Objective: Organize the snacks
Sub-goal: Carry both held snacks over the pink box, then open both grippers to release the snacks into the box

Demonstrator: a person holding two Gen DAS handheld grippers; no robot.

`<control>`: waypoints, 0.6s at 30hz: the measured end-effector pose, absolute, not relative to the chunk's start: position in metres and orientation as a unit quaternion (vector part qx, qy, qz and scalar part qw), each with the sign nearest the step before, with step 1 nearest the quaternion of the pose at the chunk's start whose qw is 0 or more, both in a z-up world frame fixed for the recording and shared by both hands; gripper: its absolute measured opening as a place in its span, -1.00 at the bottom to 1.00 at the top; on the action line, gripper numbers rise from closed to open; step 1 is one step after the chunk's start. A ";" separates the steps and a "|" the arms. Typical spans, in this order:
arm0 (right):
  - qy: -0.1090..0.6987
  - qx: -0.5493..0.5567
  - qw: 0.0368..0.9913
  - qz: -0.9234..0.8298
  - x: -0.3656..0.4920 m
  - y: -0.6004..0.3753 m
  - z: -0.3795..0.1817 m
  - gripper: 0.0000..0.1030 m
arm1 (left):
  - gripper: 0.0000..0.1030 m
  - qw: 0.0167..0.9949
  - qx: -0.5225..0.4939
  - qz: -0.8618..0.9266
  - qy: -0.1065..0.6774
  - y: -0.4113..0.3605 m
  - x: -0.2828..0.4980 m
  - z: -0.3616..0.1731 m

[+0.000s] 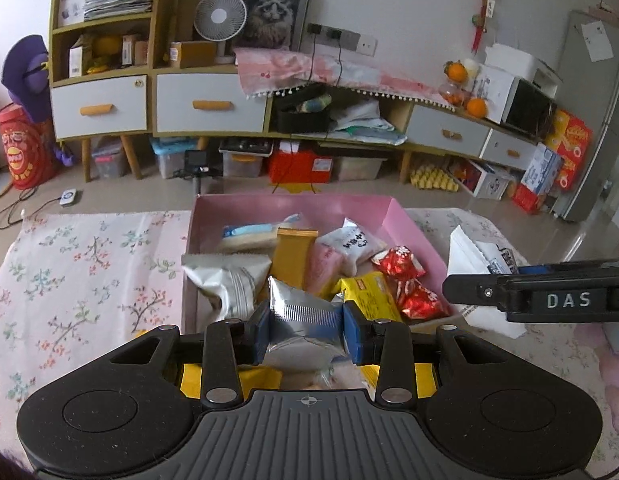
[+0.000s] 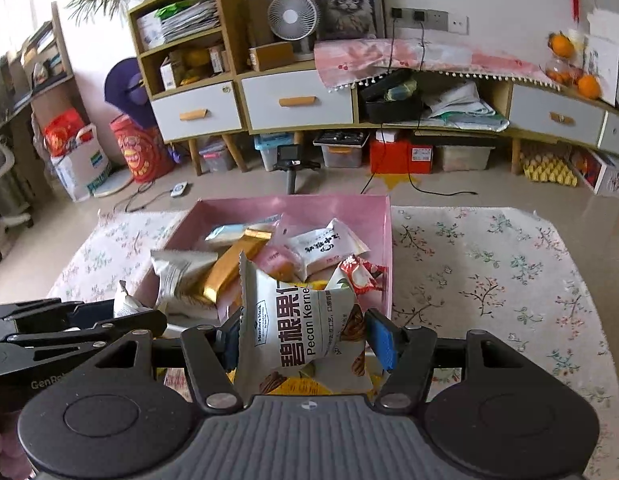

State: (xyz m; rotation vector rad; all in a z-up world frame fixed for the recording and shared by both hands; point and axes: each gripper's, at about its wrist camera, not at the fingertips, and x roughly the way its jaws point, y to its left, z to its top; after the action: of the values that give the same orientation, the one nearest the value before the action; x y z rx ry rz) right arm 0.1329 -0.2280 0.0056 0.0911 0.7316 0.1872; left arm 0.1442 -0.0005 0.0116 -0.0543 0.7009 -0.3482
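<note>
Blue-padded left tongs (image 1: 307,334) clamp a crinkled silver foil snack packet (image 1: 303,320) at the near edge of the pink cardboard box (image 1: 293,204) of snacks; at 3 o'clock, right tongs (image 2: 307,338), partly parted, grip a white pecan-kernel pouch (image 2: 297,320) over the box's near edge.

A white round desk fan (image 2: 293,16) stands on a wooden cabinet with white drawers and orange handles (image 2: 297,98), beside a framed picture of a grey cat (image 2: 347,4). A pink fringed cloth (image 1: 309,70) drapes over the long cabinet top, with two black cables hanging from wall sockets (image 2: 407,14). Oranges (image 1: 475,107) sit near a black microwave (image 1: 527,106). Clear plastic storage bins (image 2: 341,154) and a red box (image 1: 299,166) lie beneath. A red drum-shaped container (image 2: 139,152) stands on the floor at left.
</note>
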 end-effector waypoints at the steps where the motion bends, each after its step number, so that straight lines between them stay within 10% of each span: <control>1: 0.360 0.054 0.927 0.092 0.136 -0.230 0.004 -0.23 | -0.33 0.923 -0.025 -0.168 0.344 -0.002 0.148 0.011; 18: 0.381 0.112 0.911 0.109 0.192 -0.241 -0.020 -0.22 | -0.33 0.907 0.009 -0.221 0.358 -0.038 0.175 -0.026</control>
State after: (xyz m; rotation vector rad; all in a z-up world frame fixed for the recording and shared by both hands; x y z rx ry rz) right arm 0.1924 -0.2407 -0.0203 0.2317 0.7858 0.2247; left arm 0.1753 -0.0385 -0.0262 0.0185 0.7398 -0.4566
